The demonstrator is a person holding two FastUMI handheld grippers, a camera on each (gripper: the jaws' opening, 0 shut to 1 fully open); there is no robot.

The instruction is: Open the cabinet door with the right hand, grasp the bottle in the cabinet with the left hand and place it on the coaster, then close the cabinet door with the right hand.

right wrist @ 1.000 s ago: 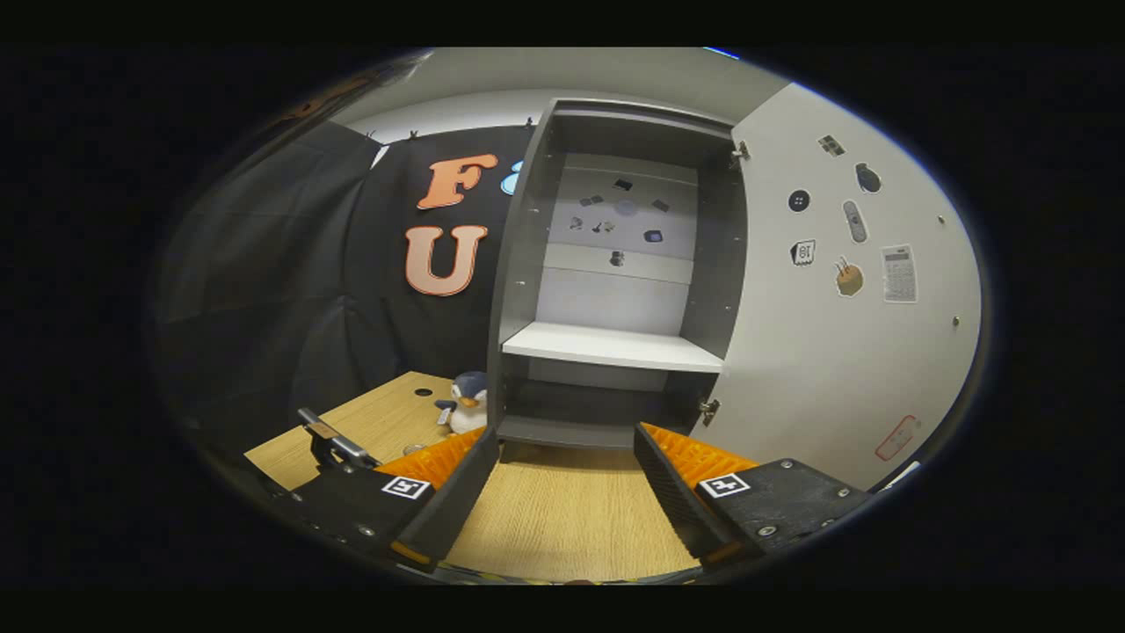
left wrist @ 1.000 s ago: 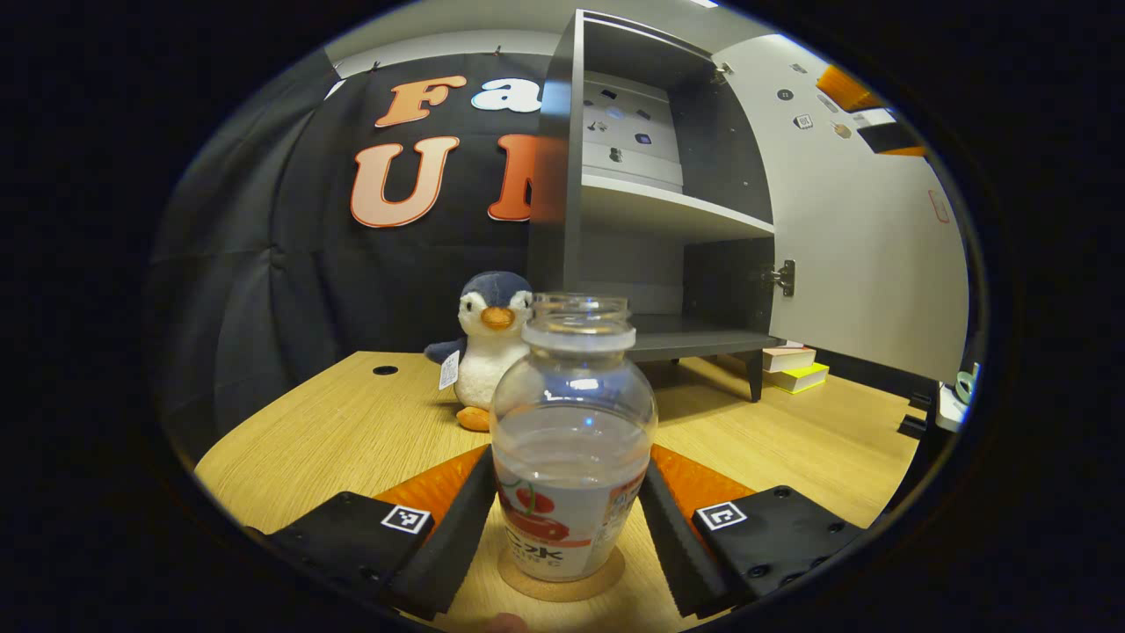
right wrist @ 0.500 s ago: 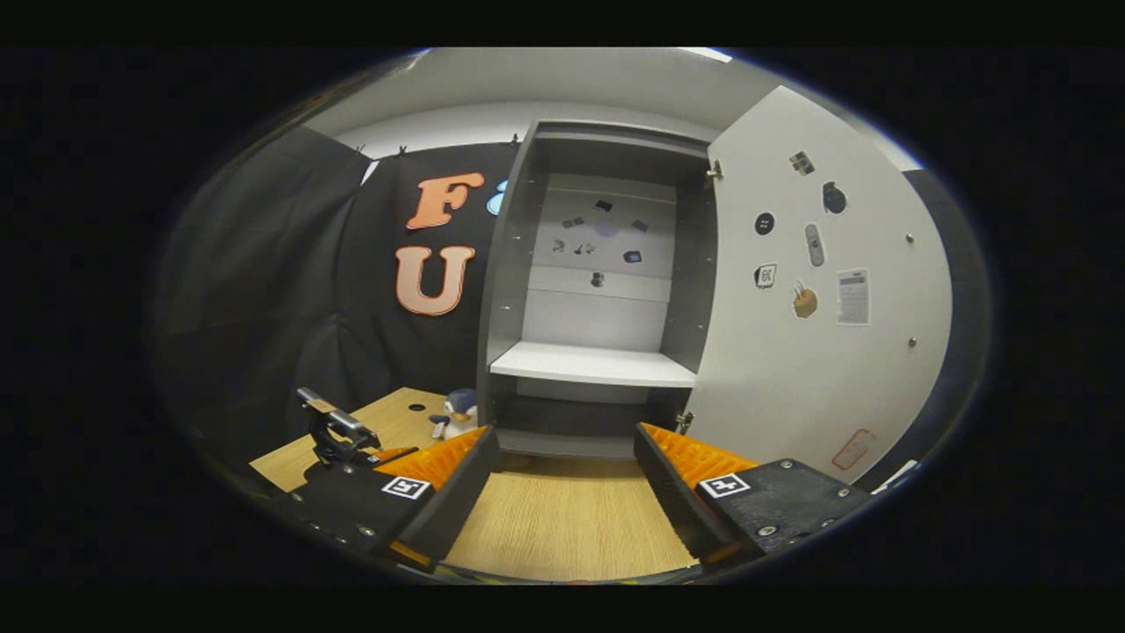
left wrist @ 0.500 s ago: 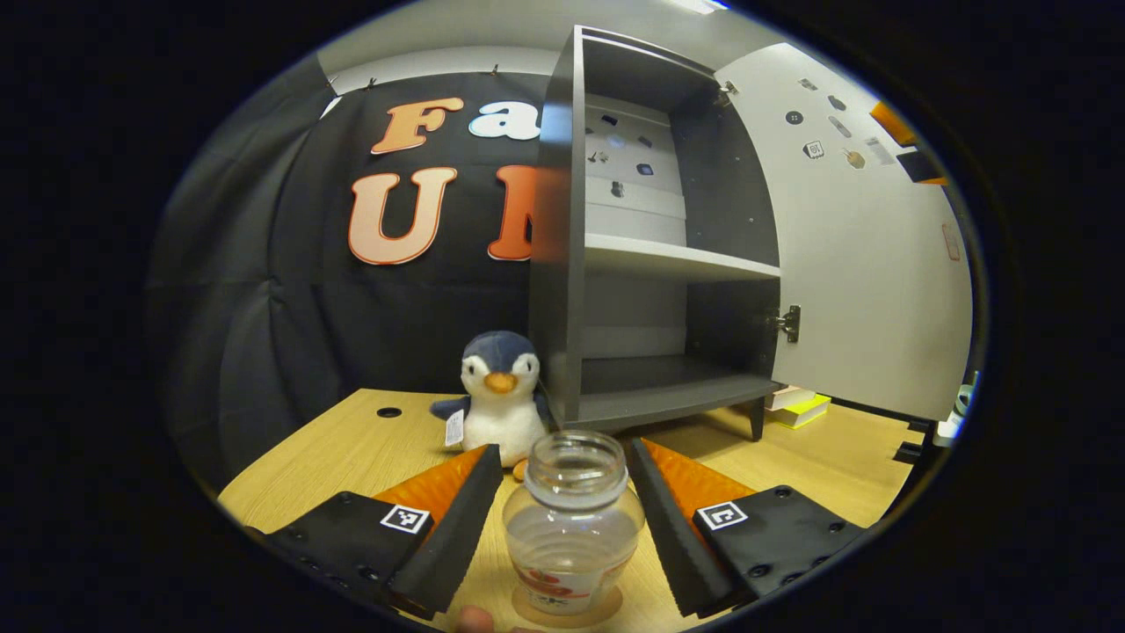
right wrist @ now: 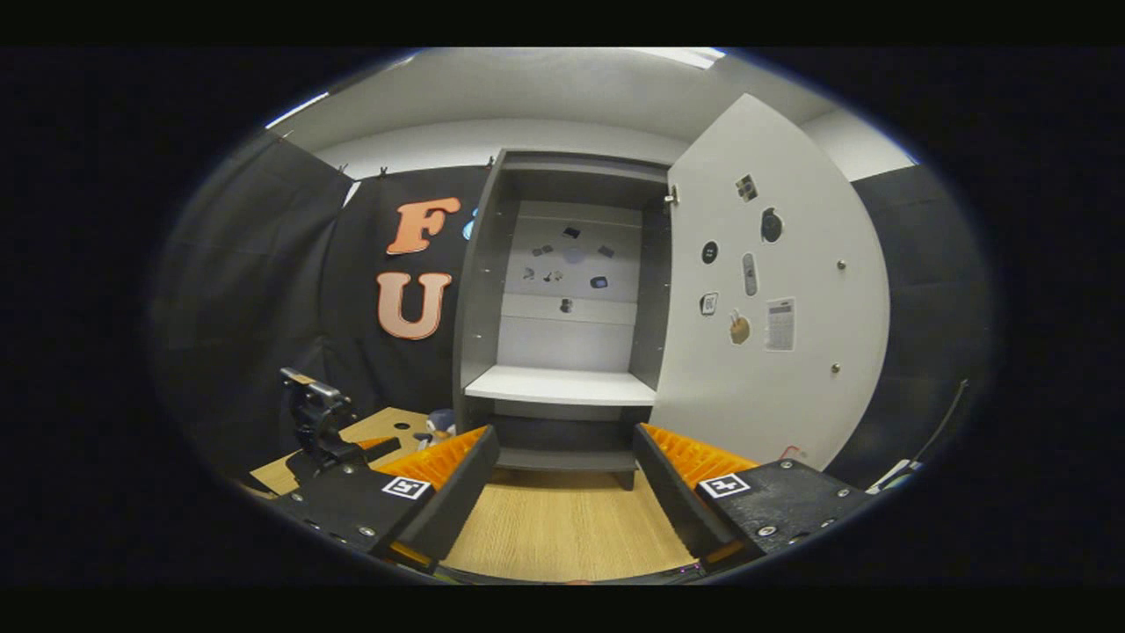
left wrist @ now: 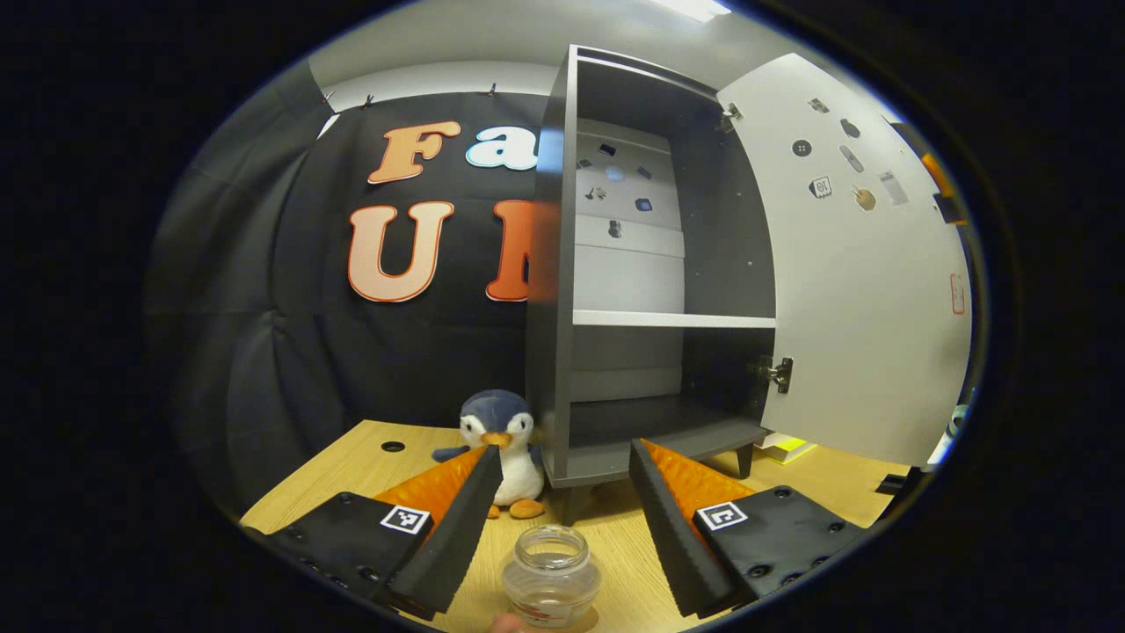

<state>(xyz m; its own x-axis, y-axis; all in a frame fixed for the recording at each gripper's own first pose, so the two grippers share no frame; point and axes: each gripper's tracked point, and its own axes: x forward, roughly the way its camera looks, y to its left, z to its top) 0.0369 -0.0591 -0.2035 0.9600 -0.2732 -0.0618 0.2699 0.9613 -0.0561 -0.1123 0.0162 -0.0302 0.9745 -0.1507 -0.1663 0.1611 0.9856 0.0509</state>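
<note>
Below the wide-open left tongs [left wrist: 562,519], the capless bottle [left wrist: 551,576] stands on the desk [left wrist: 352,475]; light, smooth plastic, best gripped mid-body. Right tongs [right wrist: 564,479] gape, facing the open door [right wrist: 773,352].

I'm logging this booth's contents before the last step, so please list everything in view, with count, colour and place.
Bottle: one, clear, capless, upright on the table below and between the left gripper's fingers, free of them.
Coaster: one, brown, just an edge visible under the bottle.
Cabinet: one, grey, on the table; both of its shelves are bare.
Cabinet door: one, white with small stickers, swung wide open to the right.
Toy penguin: one, blue and white, beside the cabinet's left side.
Books: a small stack, yellow on top, behind the cabinet's leg.
Table: one, light wood.
Left gripper: open, raised above the bottle.
Right gripper: open, holding nothing, facing the cabinet.
</note>
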